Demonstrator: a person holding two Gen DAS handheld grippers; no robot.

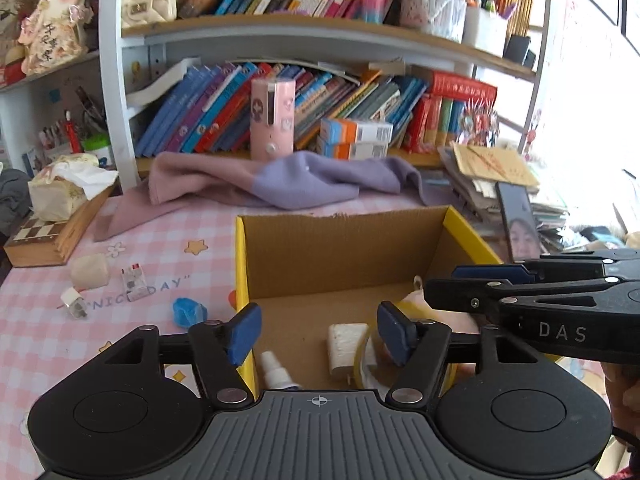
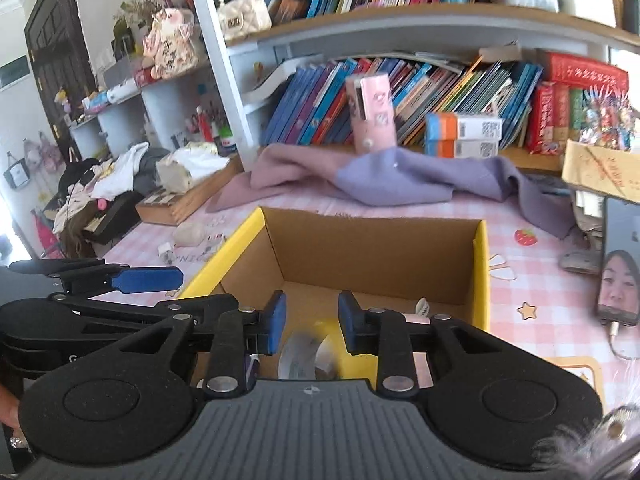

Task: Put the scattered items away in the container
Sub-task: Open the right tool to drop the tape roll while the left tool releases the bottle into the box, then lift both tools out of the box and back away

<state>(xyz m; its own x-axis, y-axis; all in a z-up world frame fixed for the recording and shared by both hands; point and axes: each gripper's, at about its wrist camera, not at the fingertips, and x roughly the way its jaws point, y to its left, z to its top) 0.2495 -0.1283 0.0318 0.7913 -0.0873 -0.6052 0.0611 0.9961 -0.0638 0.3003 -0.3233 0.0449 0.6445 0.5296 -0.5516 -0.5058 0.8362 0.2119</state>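
Note:
A cardboard box with yellow edges (image 1: 348, 256) stands on the pink checked tablecloth; it also shows in the right wrist view (image 2: 372, 252). Inside lie a white charger (image 1: 346, 346), a small spray bottle (image 1: 276, 372), a yellow tape roll (image 2: 316, 346) and a pink item (image 1: 420, 304). My left gripper (image 1: 320, 336) is open and empty over the box's near left corner. My right gripper (image 2: 312, 320) is open above the tape roll, holding nothing; it shows from the side in the left wrist view (image 1: 460, 280). On the cloth to the left lie a blue item (image 1: 188, 312), a small card box (image 1: 134, 282), a white plug (image 1: 74, 302) and a cream lump (image 1: 90, 270).
A purple and pink cloth (image 1: 280, 180) lies behind the box, with a pink cylinder (image 1: 272, 118) and bookshelves behind it. A wooden chess box with tissues (image 1: 52, 232) stands at the left. A phone (image 1: 520, 220) leans at the right beside stacked papers (image 1: 492, 168).

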